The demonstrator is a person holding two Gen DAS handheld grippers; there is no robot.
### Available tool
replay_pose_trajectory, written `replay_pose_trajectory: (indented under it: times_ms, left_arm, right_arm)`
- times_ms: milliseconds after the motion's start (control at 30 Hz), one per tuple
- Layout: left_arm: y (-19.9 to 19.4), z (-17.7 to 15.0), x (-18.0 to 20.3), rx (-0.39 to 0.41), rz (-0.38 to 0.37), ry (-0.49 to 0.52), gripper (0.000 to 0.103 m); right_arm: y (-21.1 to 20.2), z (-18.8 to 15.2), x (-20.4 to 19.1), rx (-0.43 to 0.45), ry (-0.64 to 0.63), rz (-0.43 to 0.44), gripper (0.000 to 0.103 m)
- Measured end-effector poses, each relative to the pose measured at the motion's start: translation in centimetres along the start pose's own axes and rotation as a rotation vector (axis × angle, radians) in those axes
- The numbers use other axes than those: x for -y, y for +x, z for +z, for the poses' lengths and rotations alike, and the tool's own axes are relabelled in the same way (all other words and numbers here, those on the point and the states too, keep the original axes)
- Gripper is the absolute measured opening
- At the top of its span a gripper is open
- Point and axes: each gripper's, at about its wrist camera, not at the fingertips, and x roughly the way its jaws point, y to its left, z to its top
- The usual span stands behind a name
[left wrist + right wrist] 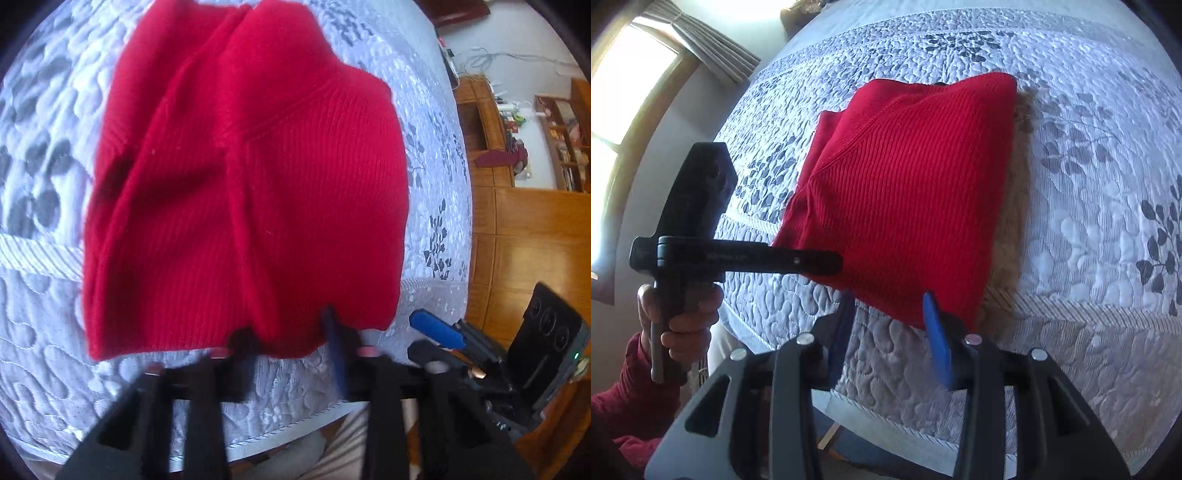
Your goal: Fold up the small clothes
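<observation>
A red ribbed knit garment (251, 166) lies folded on the grey-and-white quilt (44, 314). My left gripper (288, 334) is at the garment's near hem, its fingers apart, with a bunched lobe of the hem between them; blur hides whether the pads press on it. In the right wrist view the garment (905, 184) lies flat, and my right gripper (889, 310) hovers open just in front of its near corner, holding nothing. The left gripper (831, 263) reaches in from the left to the garment's left edge, held by a hand (687, 325). The right gripper (432, 341) shows at lower right of the left wrist view.
A tan strip (1008, 229) shows from under the garment's right edge. The quilt (1089, 258) spreads wide to the right and beyond. The bed's edge runs close below both grippers. Wooden floor (535, 240) and shelves (484, 122) lie to the right, and a window (624, 92) to the left.
</observation>
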Motion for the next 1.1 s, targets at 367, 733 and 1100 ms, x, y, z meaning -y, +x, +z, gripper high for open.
replay_pose_trajectory:
  times_ms: [367, 733, 1100]
  left_arm:
    - [-3.5, 1.0, 5.0, 0.058, -0.044, 0.073, 0.013]
    - [-2.1, 2.2, 4.3, 0.013, -0.048, 0.054, 0.015]
    - [-3.6, 3.9, -2.7, 0.098, -0.128, -0.12, 0.059]
  right_arm:
    - [-1.1, 0.0, -5.0, 0.12, -0.296, -0.06, 0.074]
    - [5.0, 2.8, -3.8, -0.019, -0.266, -0.05, 0.01]
    - [2.4, 3.4, -0.8, 0.022, -0.113, 0.142, 0.007]
